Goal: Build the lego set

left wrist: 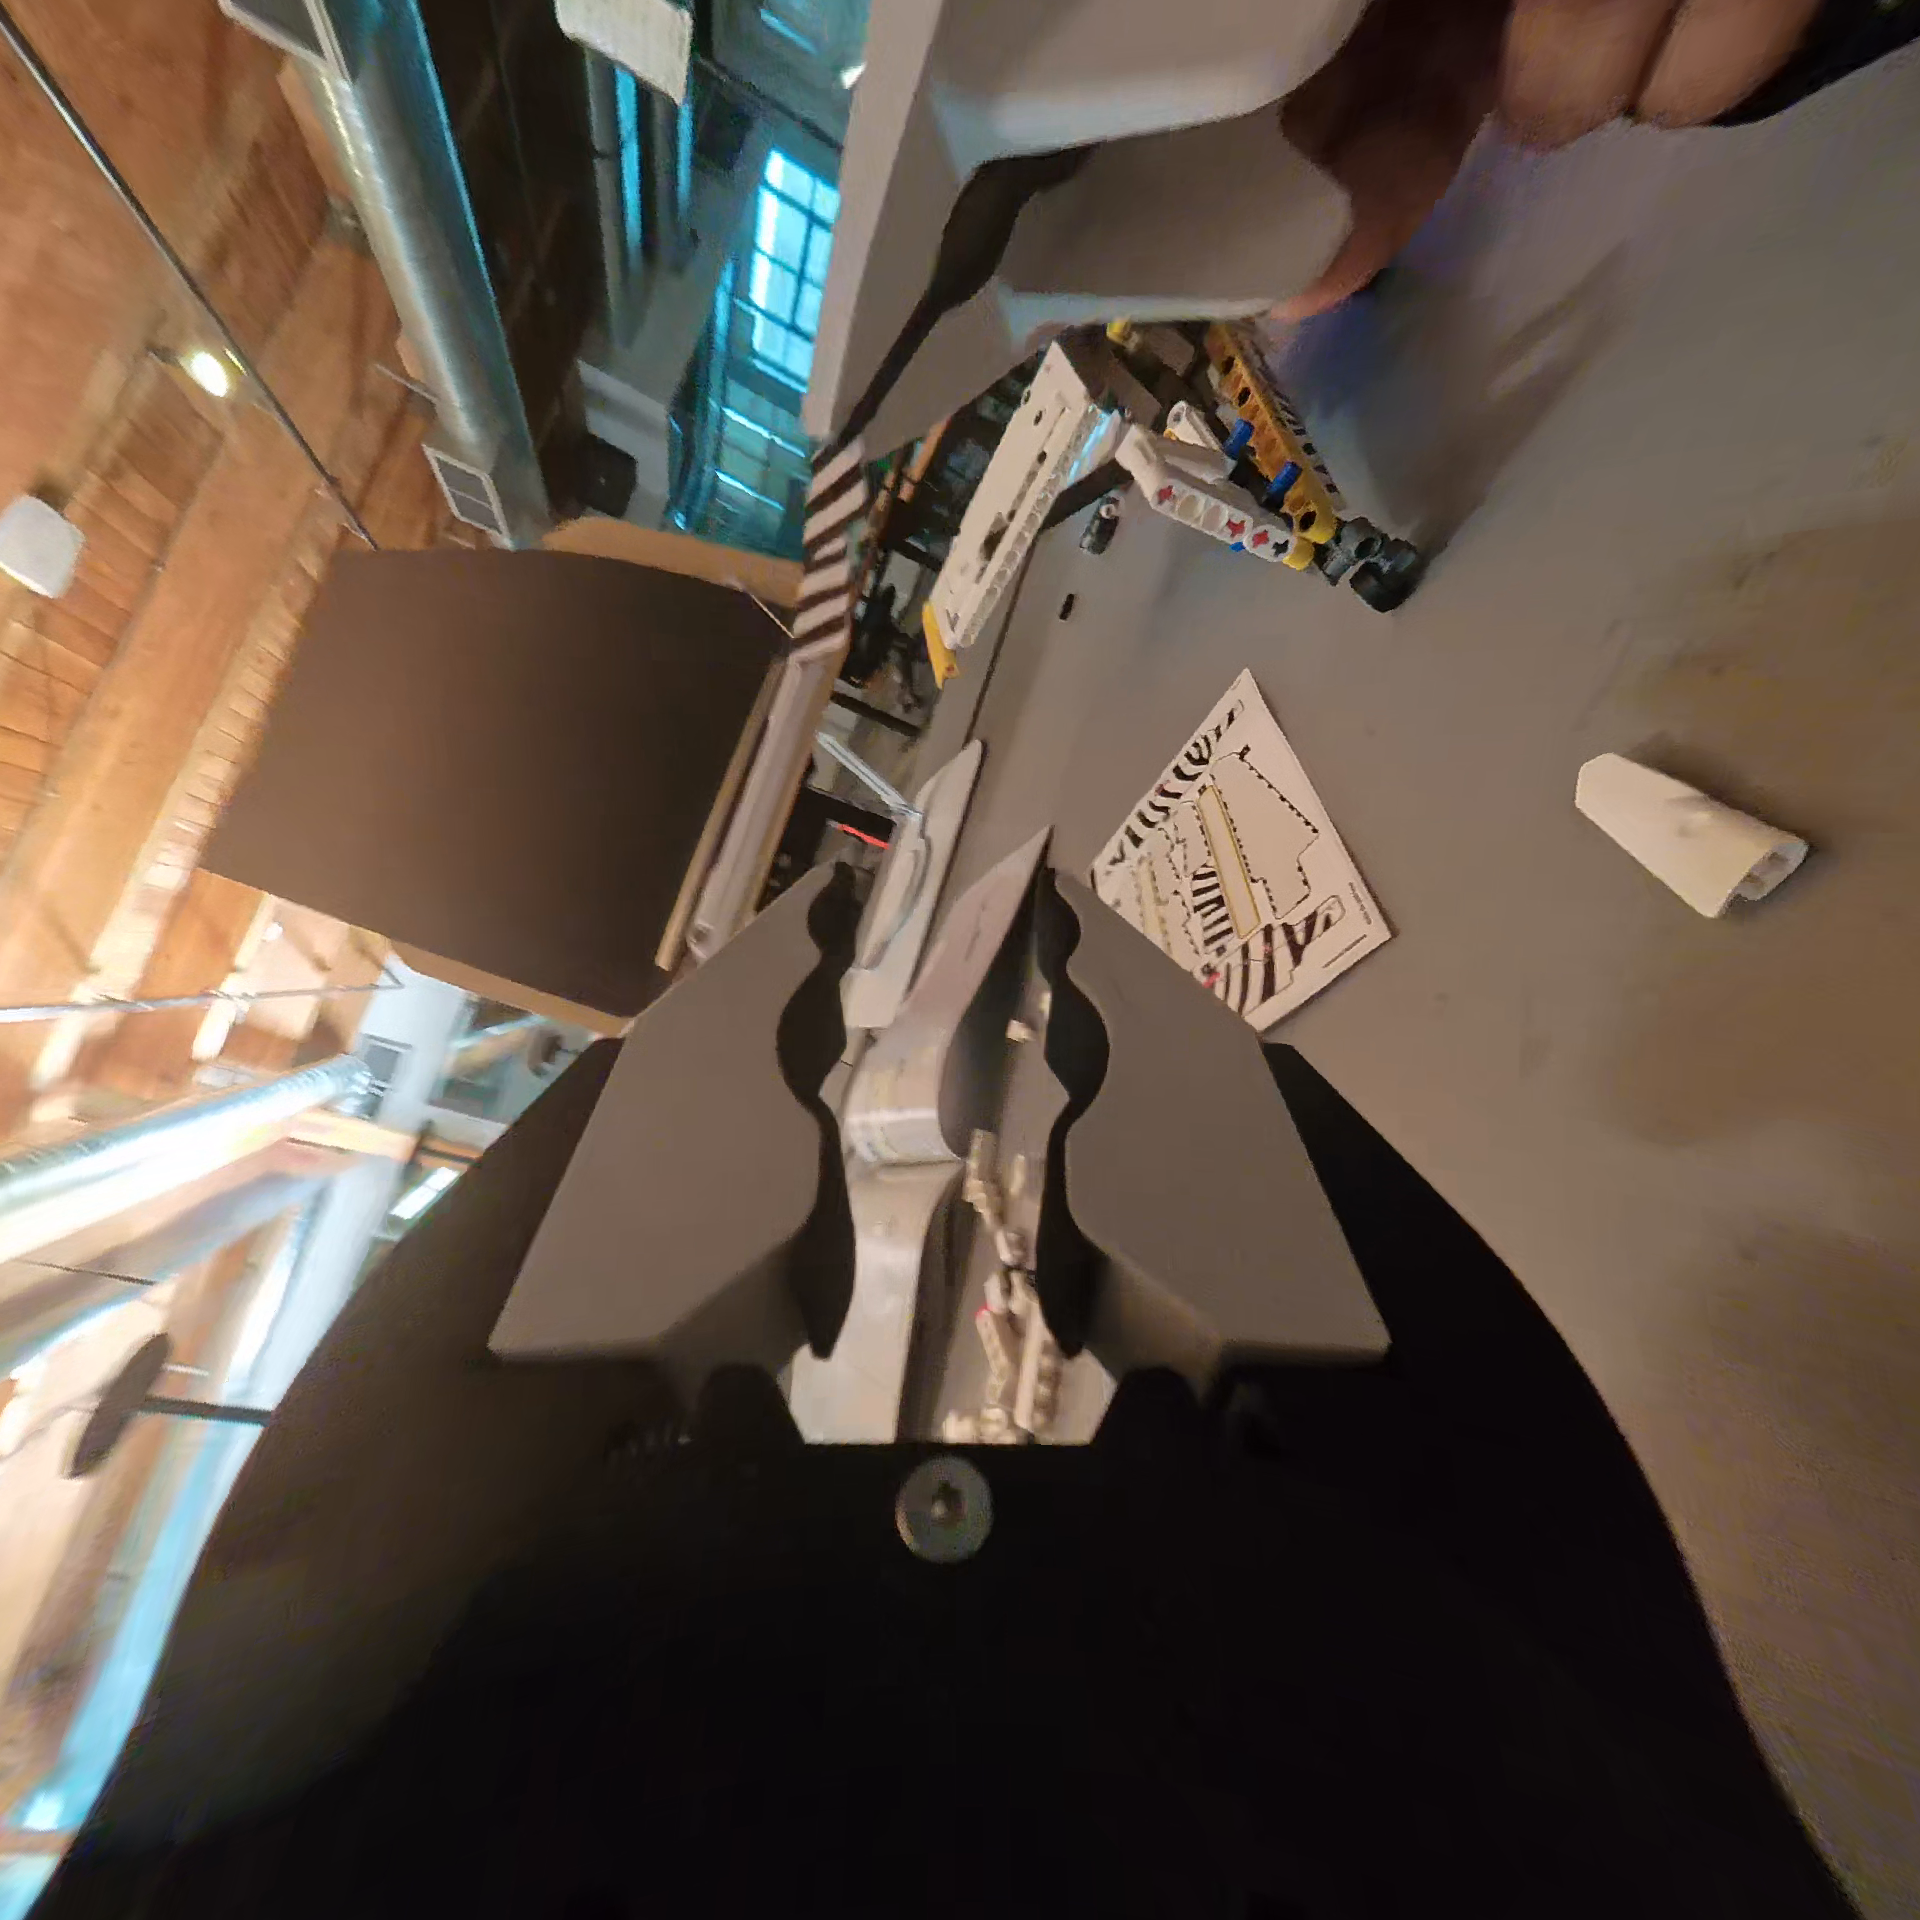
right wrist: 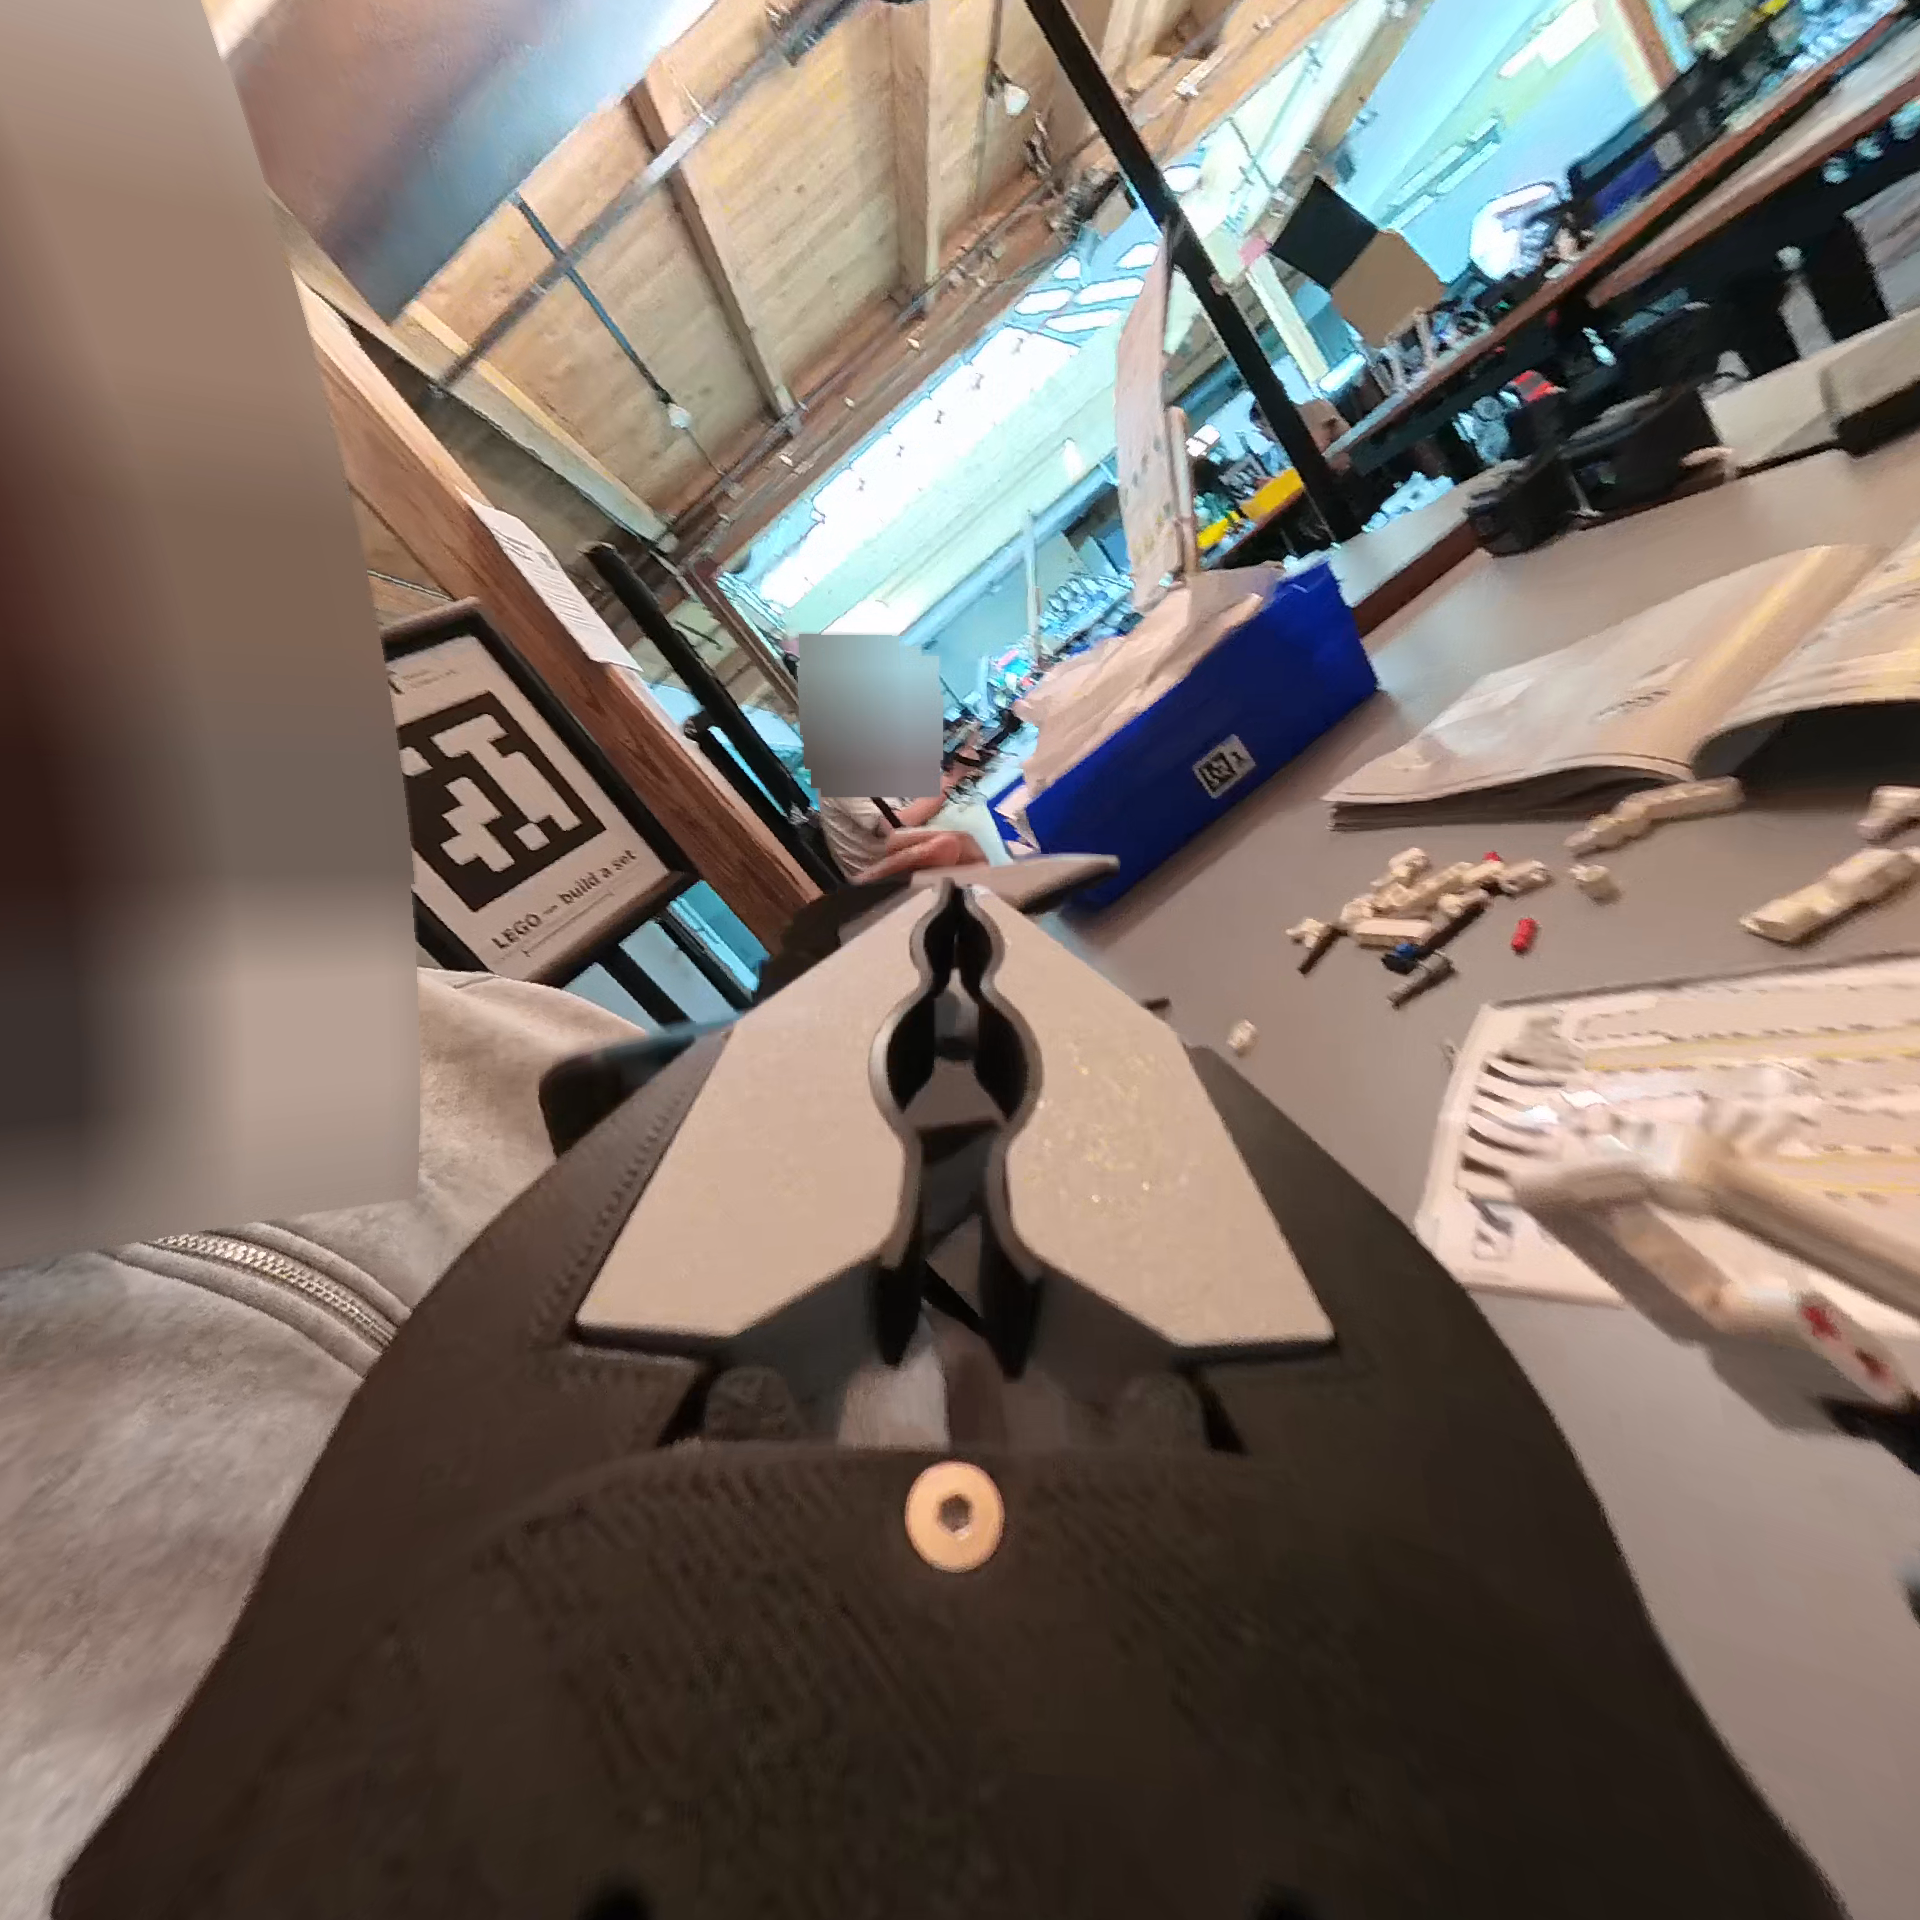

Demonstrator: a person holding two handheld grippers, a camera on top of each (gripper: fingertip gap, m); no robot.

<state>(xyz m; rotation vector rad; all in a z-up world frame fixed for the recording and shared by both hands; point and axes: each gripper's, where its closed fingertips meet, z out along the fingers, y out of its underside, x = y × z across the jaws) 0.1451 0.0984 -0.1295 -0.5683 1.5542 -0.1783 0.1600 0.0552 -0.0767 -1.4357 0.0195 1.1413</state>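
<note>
Left gripper [left wrist: 940, 894] tilted sideways over grey table [left wrist: 1558, 1143], fingers wide apart, holding nothing. Right gripper [right wrist: 961, 902] raised off table, tips pressed together, nothing visible between them. Half-built model [left wrist: 1226, 468] on table beyond left gripper, near right gripper's far fingers. Sticker sheet [left wrist: 1242, 868] just beside left fingertip; white curved piece [left wrist: 1688, 847] lying apart. Loose pieces [right wrist: 1423, 904] near open manual [right wrist: 1621, 707] and blue box [right wrist: 1184, 727].

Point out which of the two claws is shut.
The right claw: its fingertips meet with nothing between them. The left claw stands open, a clear gap between its fingers, holding nothing.
</note>
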